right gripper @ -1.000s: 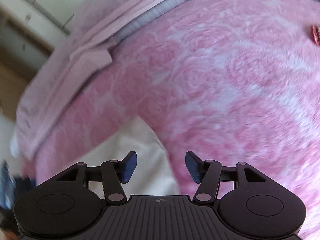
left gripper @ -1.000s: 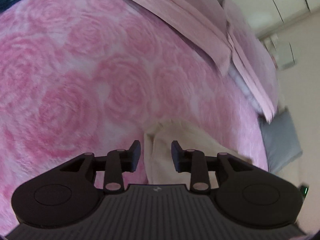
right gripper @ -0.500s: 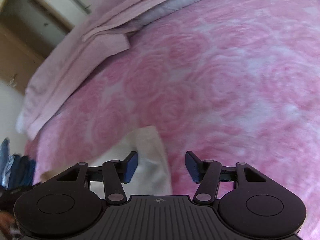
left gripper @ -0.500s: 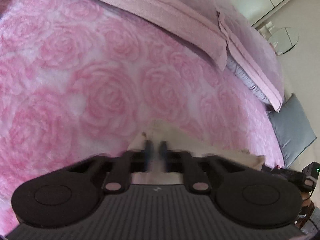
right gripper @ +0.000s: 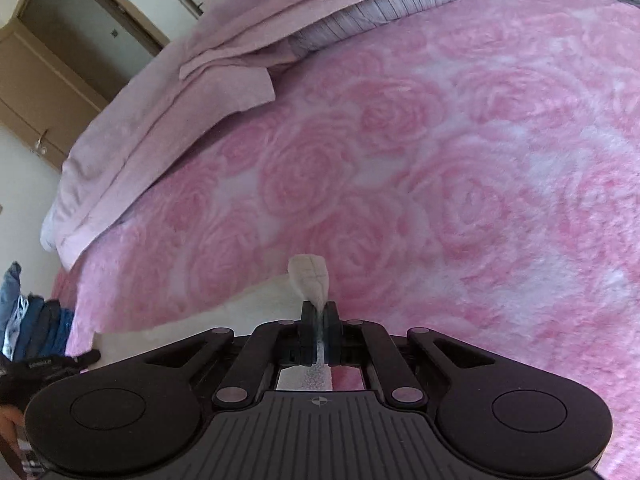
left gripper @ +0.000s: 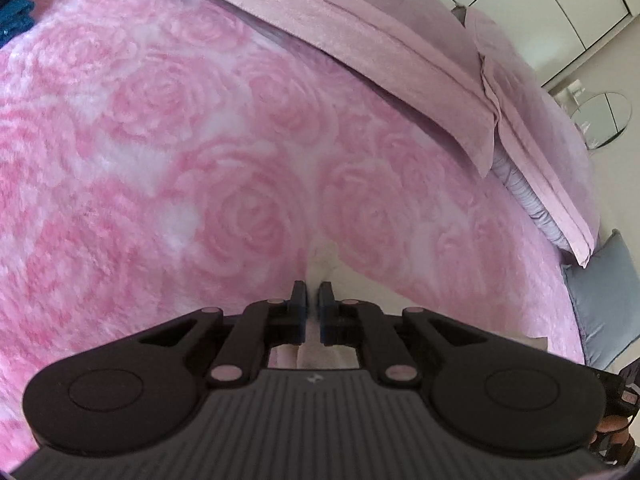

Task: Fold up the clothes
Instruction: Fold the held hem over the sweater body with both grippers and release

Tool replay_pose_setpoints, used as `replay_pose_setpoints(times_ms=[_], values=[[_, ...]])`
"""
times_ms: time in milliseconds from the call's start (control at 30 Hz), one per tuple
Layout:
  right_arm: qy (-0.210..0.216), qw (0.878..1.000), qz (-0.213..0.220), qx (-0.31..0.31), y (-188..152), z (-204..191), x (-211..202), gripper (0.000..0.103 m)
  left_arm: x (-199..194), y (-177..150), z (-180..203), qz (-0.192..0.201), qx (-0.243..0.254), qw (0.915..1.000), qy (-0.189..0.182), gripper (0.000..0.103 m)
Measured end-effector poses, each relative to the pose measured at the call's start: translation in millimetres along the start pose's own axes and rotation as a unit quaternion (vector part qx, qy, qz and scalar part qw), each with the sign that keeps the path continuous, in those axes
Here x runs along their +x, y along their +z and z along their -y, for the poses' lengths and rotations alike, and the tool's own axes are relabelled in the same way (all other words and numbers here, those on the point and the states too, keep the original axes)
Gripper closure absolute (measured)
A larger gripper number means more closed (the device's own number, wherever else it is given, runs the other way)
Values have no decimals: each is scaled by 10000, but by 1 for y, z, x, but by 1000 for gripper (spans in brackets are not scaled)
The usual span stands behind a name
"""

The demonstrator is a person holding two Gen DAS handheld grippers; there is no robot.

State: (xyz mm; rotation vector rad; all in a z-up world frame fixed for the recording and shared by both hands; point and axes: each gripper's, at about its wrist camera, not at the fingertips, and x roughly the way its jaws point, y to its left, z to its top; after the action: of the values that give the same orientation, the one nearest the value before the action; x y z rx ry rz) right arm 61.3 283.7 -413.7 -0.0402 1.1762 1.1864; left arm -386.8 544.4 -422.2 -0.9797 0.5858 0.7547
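garment [right gripper: 240,316] on blanket [right gripper: 440,180] | pillows [left gripper: 360,28] behind | clothes stack [right gripper: 32,328] left

The left gripper [left gripper: 312,294] points forward and a bit down. Its two black fingers [left gripper: 298,300] are almost together, with only a thin gap between them, and cream cloth [left gripper: 326,258] sits in that gap. The right gripper [right gripper: 319,312] points the same way. Its fingers [right gripper: 307,320] are pressed tight on a corner of the cloth [right gripper: 310,280], which sticks up past the tips.
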Motion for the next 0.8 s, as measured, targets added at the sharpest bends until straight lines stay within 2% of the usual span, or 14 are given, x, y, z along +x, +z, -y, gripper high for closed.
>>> replay_pose_setpoints(times_ms=[33,100,133,167,233,400,533,567,600,633,667,700,733,800], values=[[-35,10000,-43,72,0,2,2,102,1,-1,-1,-37,30,10000,64,96],[-173,9994,-215,230,0,7,8,101,0,-2,-4,-102,-39,9997,200,79],[-242,9988,-301,308,0,10,10,90,-7,-4,-7,-91,-124,9996,249,75],[-267,9983,-358,382,-5,11,5,64,-15,-6,-9,-70,-206,9993,292,73],[-262,9973,-434,526,-20,14,-14,51,-38,-17,-17,-96,-369,9988,309,73],[-248,9938,-624,884,-57,21,-63,51,-99,-78,-33,-551,-931,9940,129,70],[-241,9887,-906,1174,-93,24,-93,51,-111,-126,-34,-754,-1252,9893,-3,66],[-225,9866,-1002,1267,-104,24,-94,51,-108,-131,-32,-699,-1269,9894,-22,70],[-219,9850,-1053,1349,-112,24,-93,51,-105,-135,-30,-629,-1279,9898,-38,80],[-219,9837,-1077,1423,-118,24,-92,51,-102,-135,-29,-537,-1240,9908,-71,97],[-221,9837,-1036,1453,-121,24,-91,64,-100,-135,-28,-436,-1182,9920,-111,101],[-222,9845,-955,1456,-123,23,-90,90,-103,-133,-28,-281,-1181,9925,-130,101],[-239,9847,-918,1465,-122,23,-90,99,-106,-131,-29,-104,-1201,9926,-140,101],[-312,9855,-802,1463,-118,23,-92,99,-112,-133,-35,31,-1284,9917,-65,100]])
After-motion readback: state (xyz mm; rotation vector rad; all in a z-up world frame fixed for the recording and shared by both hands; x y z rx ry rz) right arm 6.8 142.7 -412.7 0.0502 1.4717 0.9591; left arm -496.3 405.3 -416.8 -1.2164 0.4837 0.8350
